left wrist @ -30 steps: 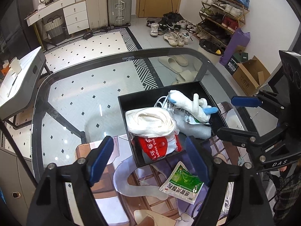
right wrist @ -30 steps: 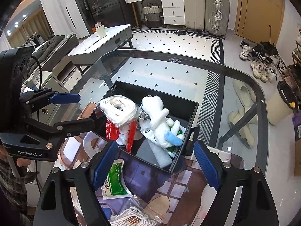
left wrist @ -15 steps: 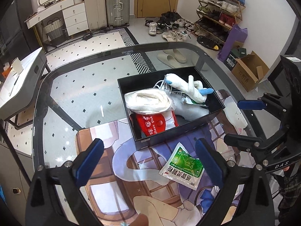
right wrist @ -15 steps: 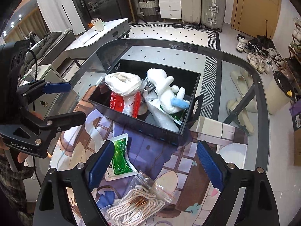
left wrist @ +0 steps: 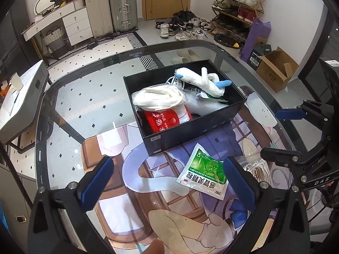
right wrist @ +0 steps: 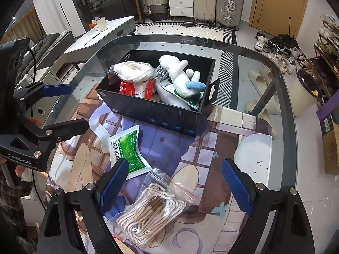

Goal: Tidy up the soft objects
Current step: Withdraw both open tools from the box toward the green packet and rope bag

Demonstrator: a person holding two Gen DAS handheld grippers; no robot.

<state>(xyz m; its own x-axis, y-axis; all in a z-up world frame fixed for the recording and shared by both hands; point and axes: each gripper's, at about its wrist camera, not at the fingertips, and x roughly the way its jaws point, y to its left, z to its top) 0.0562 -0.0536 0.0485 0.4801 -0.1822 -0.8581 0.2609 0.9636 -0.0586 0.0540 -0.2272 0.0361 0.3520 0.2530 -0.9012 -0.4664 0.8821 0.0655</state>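
A black box stands on the printed mat and holds a white and blue plush toy, a bagged white coil and a red packet. In front of it lie a green packet and a clear bag of rope. My left gripper hangs over the mat left of the green packet; its jaws are opening and nothing is between them. My right gripper is open above the rope bag without touching it.
The mat covers the near part of a glass table with a rounded dark rim. Each gripper shows at the side of the other's view. Beyond the table are a white side table, suitcases, shoes and a cardboard box on the floor.
Both grippers have drawn back from the box toward the near side of the mat. The left jaws have spread wider. The rope bag has come into the right wrist view.
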